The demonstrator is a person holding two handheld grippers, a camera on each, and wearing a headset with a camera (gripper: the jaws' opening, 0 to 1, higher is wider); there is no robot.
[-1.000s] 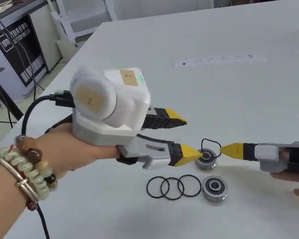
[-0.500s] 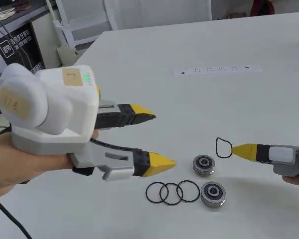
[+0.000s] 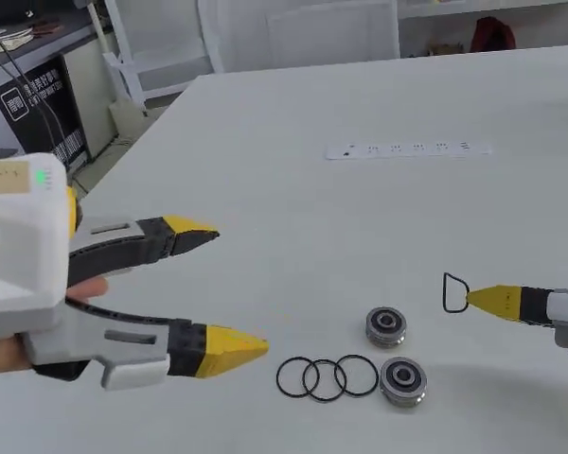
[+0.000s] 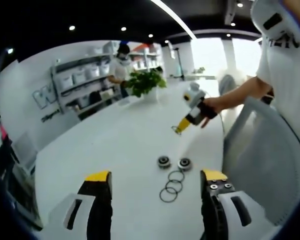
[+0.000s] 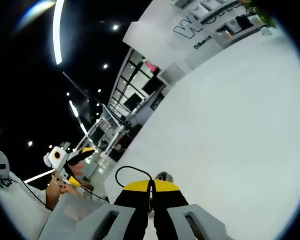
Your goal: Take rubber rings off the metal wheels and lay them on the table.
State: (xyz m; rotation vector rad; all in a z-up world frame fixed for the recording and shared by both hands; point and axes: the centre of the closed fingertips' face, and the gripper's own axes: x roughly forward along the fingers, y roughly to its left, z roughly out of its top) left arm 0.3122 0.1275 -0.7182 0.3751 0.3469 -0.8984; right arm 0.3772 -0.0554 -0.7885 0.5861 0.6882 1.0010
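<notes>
Rubber ring between tight jaws of right gripper, apart from wheels; left gripper jaws wide.

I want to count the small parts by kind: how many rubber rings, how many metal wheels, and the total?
Rubber rings: 4 (3 on the table at; 1 pinched in the right hand-held gripper)
Metal wheels: 2
Total: 6

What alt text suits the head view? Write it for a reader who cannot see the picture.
The right gripper, jaws shut, holds a black rubber ring above a white table. On the table lie two metal wheels and three overlapping rings; the left gripper hovers open at the left.
</notes>
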